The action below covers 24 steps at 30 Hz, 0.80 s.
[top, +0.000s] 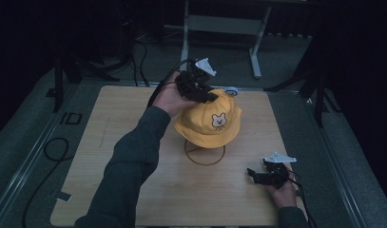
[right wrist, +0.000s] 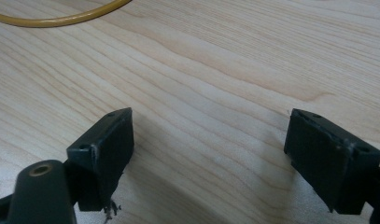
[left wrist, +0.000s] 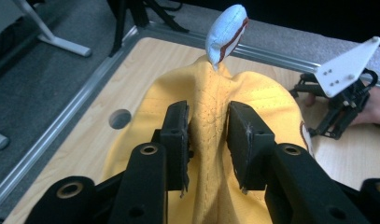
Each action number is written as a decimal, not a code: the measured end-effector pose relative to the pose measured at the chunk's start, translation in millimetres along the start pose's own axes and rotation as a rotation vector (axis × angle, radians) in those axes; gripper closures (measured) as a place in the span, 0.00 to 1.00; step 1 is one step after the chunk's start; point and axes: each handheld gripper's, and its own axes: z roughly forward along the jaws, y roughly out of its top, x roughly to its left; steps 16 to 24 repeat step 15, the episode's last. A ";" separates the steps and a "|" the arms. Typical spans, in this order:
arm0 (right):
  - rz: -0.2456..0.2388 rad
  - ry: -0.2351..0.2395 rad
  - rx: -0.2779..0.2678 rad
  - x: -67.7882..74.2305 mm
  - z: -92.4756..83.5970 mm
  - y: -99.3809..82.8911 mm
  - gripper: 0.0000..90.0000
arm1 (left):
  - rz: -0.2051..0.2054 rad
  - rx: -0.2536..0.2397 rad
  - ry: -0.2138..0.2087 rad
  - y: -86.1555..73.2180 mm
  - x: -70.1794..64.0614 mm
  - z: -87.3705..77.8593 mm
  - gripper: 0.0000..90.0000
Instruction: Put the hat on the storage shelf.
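Left claw (top: 206,95) on the yellow hat (top: 210,118); right claw (top: 256,176) rests on the table (top: 110,156)

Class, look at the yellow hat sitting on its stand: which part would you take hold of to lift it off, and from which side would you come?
Pinch a fold of soft cloth at the top of the yellow hat, coming from above. The crown bunches easily, as the ridge between the left gripper pads shows, while the floppy brim would sag. Lifting straight up should clear the wire stand.
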 end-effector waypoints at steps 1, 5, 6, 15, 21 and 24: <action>0.000 0.000 0.000 0.0 0.0 0.0 0.18 | 0.002 0.003 -0.002 -0.6 -1.1 0.8 0.74; 0.000 0.000 0.000 0.0 0.0 0.0 0.18 | -0.031 -0.013 -0.009 -1.4 -0.9 -1.5 0.61; 0.001 0.000 0.000 0.1 0.0 0.0 0.18 | -0.044 -0.020 -0.005 -1.3 -0.3 -3.6 0.56; 0.000 0.001 0.002 -0.2 -0.2 -0.1 0.18 | -0.146 -0.171 0.047 -6.1 6.1 -34.5 0.22; 0.000 0.001 0.002 -0.2 -0.2 -0.1 0.18 | -0.146 -0.171 0.047 -6.1 6.1 -34.5 0.22; 0.000 0.001 0.002 -0.2 -0.2 -0.1 0.18 | -0.146 -0.171 0.047 -6.1 6.1 -34.5 0.22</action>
